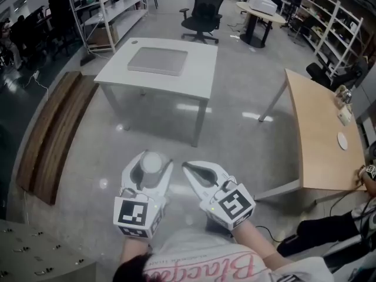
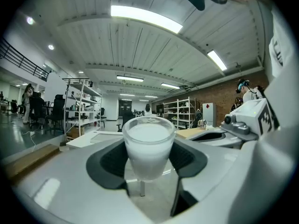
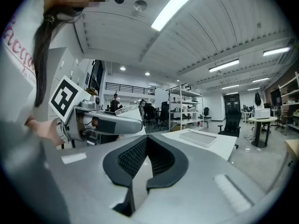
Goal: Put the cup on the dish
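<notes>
Frosted white cup [image 2: 148, 146], upright, tapered, clamped in left gripper [image 1: 151, 164], right gripper [image 3: 145, 143] pinched together, empty

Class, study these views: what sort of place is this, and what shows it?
Probably an open-plan office or lab workspace: a white table, a black office chair and open metal shelving racks stand on a polished floor.

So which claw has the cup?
The left claw: the cup is gripped between its pads. The right claw beside it is shut with nothing in it.
</notes>
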The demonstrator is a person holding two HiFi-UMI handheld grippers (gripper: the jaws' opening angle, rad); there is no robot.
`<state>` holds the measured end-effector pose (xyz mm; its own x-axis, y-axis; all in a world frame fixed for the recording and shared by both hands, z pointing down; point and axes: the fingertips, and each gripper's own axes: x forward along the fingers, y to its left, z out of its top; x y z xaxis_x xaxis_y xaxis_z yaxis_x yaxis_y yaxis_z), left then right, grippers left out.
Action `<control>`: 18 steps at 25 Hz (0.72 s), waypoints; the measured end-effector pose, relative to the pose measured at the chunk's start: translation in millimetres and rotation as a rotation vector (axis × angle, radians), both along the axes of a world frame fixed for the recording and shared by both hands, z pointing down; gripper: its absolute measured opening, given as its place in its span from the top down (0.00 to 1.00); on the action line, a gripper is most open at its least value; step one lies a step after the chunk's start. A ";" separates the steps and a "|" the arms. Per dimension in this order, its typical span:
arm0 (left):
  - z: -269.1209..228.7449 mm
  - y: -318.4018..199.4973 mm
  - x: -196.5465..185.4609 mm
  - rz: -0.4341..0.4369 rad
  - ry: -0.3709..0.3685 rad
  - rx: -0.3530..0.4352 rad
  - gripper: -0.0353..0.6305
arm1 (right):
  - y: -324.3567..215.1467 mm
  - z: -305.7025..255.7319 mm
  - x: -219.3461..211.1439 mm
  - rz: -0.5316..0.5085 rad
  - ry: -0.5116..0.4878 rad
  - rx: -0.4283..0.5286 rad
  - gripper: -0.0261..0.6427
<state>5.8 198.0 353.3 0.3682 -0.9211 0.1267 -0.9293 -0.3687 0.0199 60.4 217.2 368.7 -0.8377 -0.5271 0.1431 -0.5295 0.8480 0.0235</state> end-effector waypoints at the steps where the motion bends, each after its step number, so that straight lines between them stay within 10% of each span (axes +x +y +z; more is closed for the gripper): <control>1: 1.0 -2.6 -0.5 -0.001 0.000 -0.001 0.56 | -2.2 -0.4 -1.0 -0.001 -0.003 0.007 0.96; 18: -7.1 -127.5 -29.3 0.028 -0.006 0.001 0.56 | -124.0 -11.3 -28.1 0.040 0.005 0.027 0.96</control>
<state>-23.5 70.5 346.2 0.3931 -0.9105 0.1280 -0.9187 -0.3948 0.0134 32.4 93.2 357.4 -0.8149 -0.5642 0.1328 -0.5632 0.8249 0.0490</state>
